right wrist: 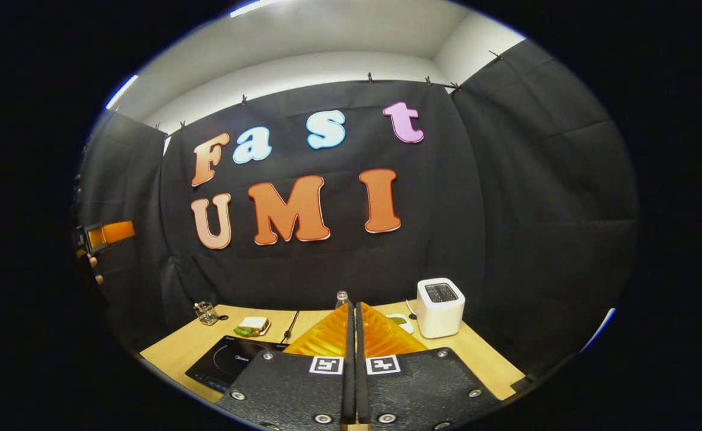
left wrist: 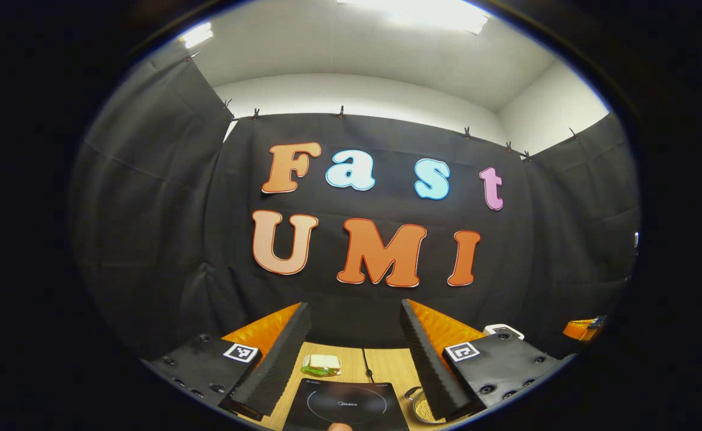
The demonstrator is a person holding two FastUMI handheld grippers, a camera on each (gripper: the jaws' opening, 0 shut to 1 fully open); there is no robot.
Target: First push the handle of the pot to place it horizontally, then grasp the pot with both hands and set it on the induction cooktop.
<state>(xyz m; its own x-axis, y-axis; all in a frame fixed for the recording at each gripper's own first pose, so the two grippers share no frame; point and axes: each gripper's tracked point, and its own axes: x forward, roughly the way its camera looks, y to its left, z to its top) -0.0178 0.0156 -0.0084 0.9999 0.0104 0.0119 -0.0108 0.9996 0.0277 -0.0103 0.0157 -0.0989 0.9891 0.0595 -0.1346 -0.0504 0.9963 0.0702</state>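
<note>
Wooden table (right wrist: 183, 344) w/ cooktop (left wrist: 344, 406) – left gripper (left wrist: 356, 353) agape, right gripper (right wrist: 354, 335) closed, both empty.

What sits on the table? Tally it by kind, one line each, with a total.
Induction cooktop: 1
Toaster: 1
Sandwich: 1
Pot: 1
Bottle: 1
Small clear jar: 1
Small white dish, partly hidden: 1
Total: 7

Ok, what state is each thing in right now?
left gripper: jaws open, holding nothing.
right gripper: jaws shut, holding nothing.
induction cooktop: flat on the table, nothing on it.
pot: beside the cooktop, ungrasped.
toaster: upright, slot empty.
</note>
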